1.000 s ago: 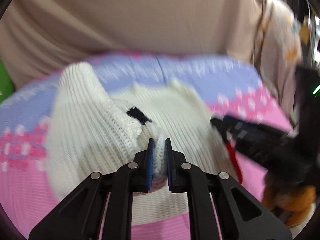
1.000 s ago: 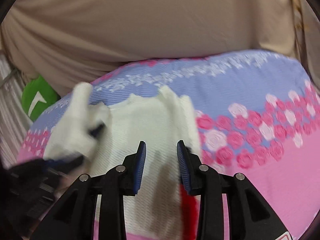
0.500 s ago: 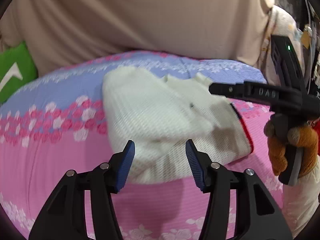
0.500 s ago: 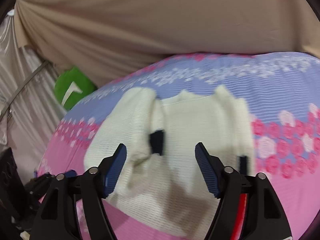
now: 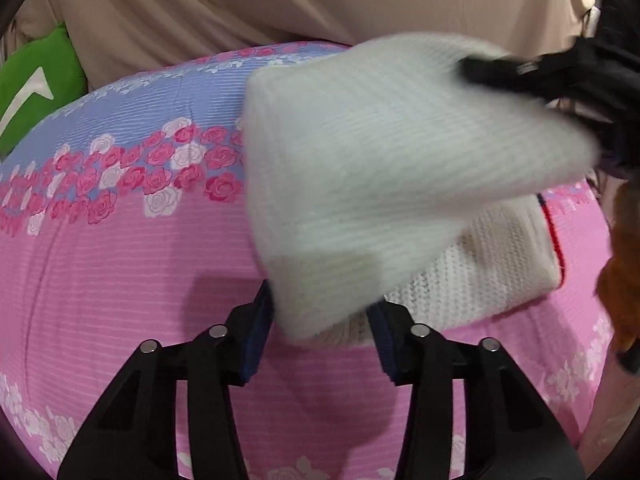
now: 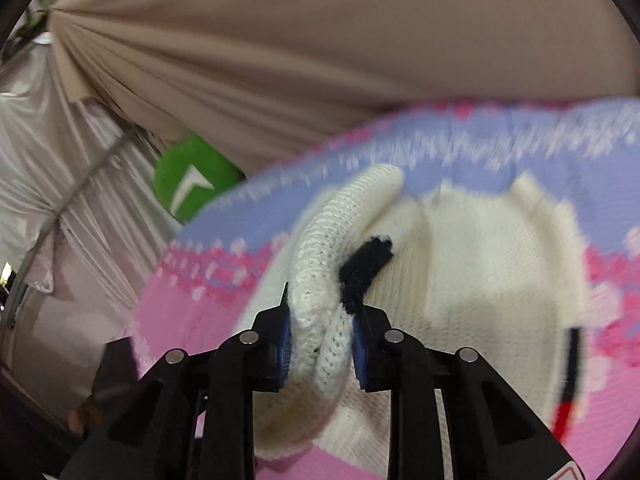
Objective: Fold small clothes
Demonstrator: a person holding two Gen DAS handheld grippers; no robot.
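Observation:
A small white knit sweater (image 5: 380,184) with a black and red hem lies on a pink and blue flowered bedspread (image 5: 120,248). My right gripper (image 6: 320,344) is shut on a folded sleeve of the sweater (image 6: 460,280), near its black cuff (image 6: 366,266), and lifts it. In the left wrist view the right gripper (image 5: 520,70) holds that flap up at the upper right. My left gripper (image 5: 322,328) is open, its pads either side of the sweater's near edge, not closed on it.
A green cushion (image 5: 36,84) sits at the far left of the bed; it also shows in the right wrist view (image 6: 192,184). Beige curtain (image 6: 320,60) hangs behind. A brown-gloved hand (image 5: 620,276) is at the right edge.
My left gripper let go of the sweater and opened, then moved in at its near edge. My right gripper closed on the sleeve and lifted it across the sweater.

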